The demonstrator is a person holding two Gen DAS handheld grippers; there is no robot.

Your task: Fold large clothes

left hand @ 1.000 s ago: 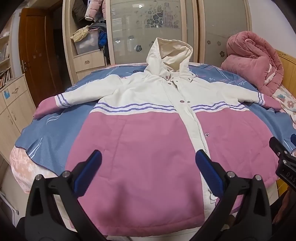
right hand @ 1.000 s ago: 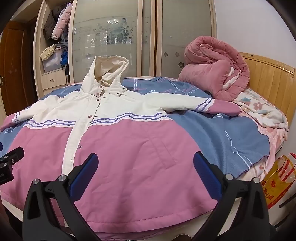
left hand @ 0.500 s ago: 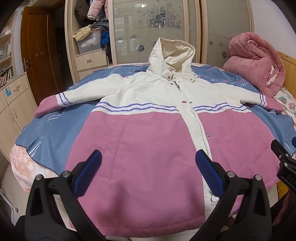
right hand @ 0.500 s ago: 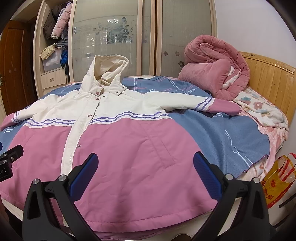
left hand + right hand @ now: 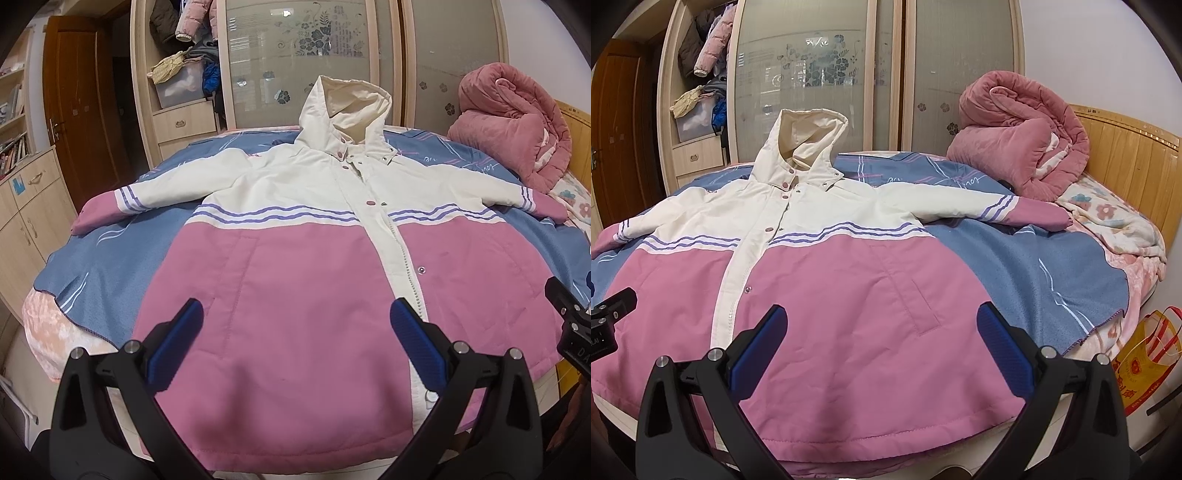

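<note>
Bedroom scene, and across the blue bedspread [image 5: 110,258] lies the pink-and-cream hooded jacket [image 5: 295,266], face up, buttoned, both sleeves stretched wide, hood toward the wardrobe [image 5: 314,55]. Nothing is folded yet; every fold is ahead. Over the hem hovers the left gripper [image 5: 295,332], jaws spread and empty, and the right gripper [image 5: 882,332] is just the same. A rolled pink quilt [image 5: 1023,140] sits by the headboard. The hem's near edge drops behind the grippers, out of sight.

Both grippers [image 5: 295,325] [image 5: 881,325] (jaws wide)
</note>
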